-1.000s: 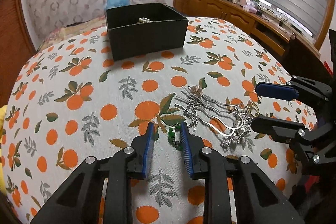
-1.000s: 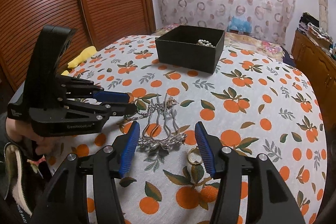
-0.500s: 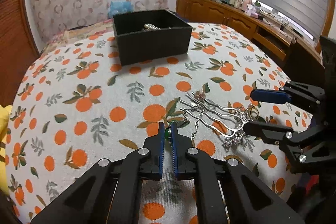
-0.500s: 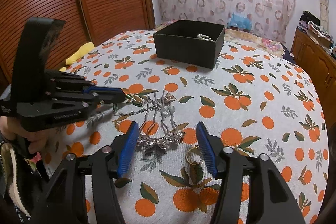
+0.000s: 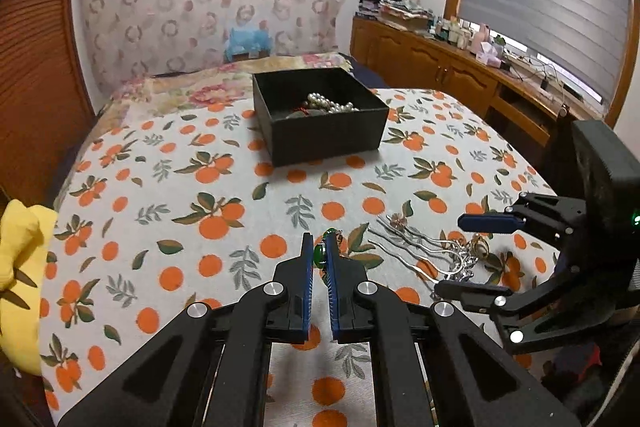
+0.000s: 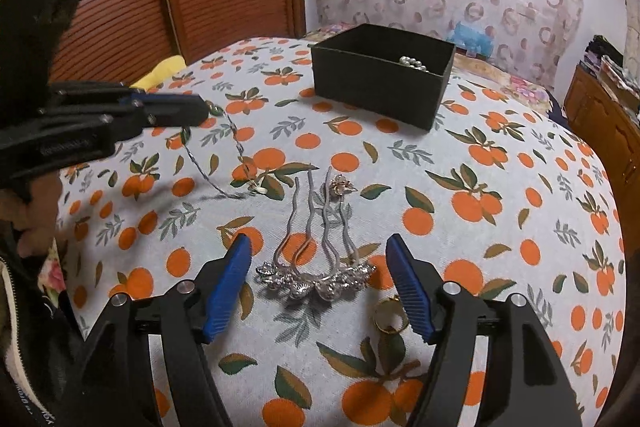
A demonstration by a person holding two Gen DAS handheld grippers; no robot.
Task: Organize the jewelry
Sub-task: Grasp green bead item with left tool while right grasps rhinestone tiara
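Note:
My left gripper (image 5: pixel 319 254) is shut on the green bead (image 5: pixel 319 253) of a necklace and holds it above the cloth. In the right wrist view its silver chain (image 6: pixel 224 163) hangs from the left gripper (image 6: pixel 202 109) down to the table. My right gripper (image 6: pixel 318 247) points down over the silver hairpins (image 6: pixel 316 275); its jaws are opening, one on either side of their rhinestone heads without touching. A gold ring (image 6: pixel 390 319) lies by the right pad. The black box (image 5: pixel 320 135) at the far side holds pearls (image 5: pixel 328 105).
An orange-print cloth (image 5: pixel 180 227) covers the table. A small flower piece (image 6: pixel 343 185) lies beyond the hairpins. A yellow cushion (image 5: pixel 20 267) sits at the left edge, and a wooden cabinet (image 5: pixel 440 75) stands along the right wall. A hand (image 6: pixel 36 211) grips the left tool.
My left gripper closed on the green bead and rose with it, drawing the chain off the pile. My right gripper's jaws spread wider and dipped closer over the hairpins.

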